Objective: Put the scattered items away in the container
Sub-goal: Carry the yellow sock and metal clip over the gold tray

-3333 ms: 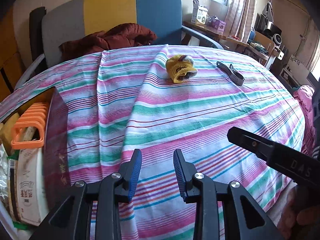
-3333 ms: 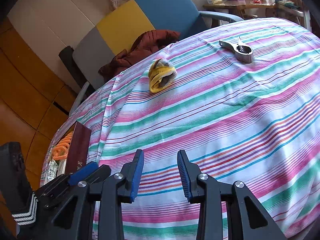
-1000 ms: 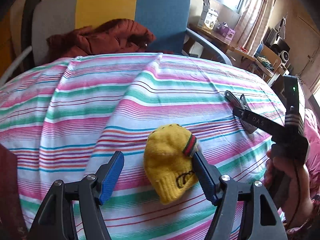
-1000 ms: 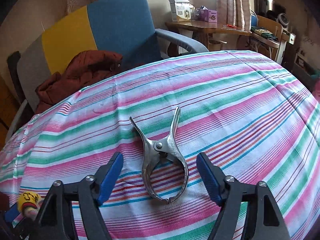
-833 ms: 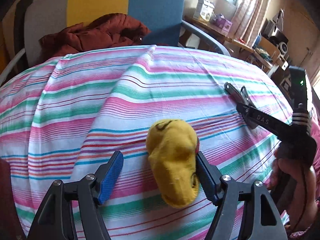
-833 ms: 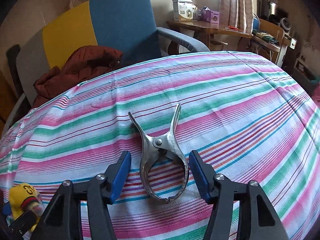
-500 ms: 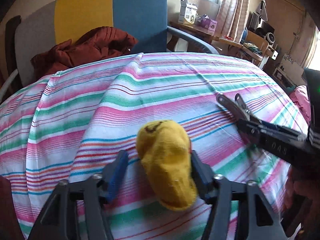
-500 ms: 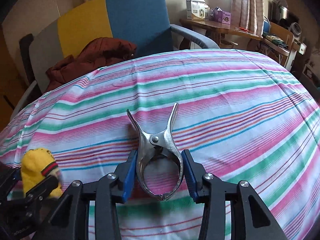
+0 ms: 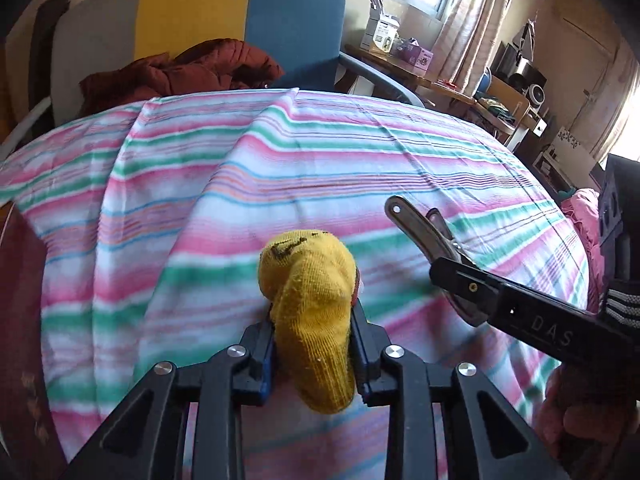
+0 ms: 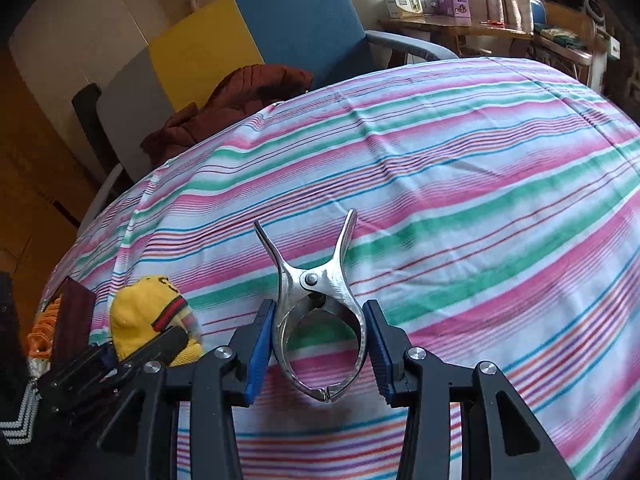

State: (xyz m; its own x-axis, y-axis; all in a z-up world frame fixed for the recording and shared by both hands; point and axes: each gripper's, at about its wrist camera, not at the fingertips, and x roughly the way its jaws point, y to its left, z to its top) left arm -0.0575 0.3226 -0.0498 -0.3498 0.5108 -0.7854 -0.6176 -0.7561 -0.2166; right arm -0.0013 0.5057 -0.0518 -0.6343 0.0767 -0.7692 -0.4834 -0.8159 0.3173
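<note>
My left gripper [image 9: 312, 350] is shut on a yellow knitted sock [image 9: 312, 304] with a red and green cuff and holds it above the striped cloth. The sock also shows in the right wrist view [image 10: 148, 316], at the lower left. My right gripper [image 10: 320, 344] is shut on a shiny metal spring clamp [image 10: 316, 292], its blue pads [image 10: 260, 344] pressed on both sides of the clamp's round jaws, handles pointing away. In the left wrist view the clamp [image 9: 424, 232] sticks out past the right gripper's black finger. The container [image 10: 72, 312], a dark red box, sits at the far left.
A table under a pink, green and white striped cloth [image 9: 280, 168] fills both views. A chair [image 9: 240, 20] with grey, yellow and blue panels and a brown jacket [image 9: 192, 68] stands behind it. An orange plastic piece [image 10: 40, 328] lies in the container. A cluttered desk [image 10: 460, 20] is at the back right.
Both grippers have closed from wide open: the left on the yellow sock, the right on the metal clamp. Both items are now lifted a little off the cloth.
</note>
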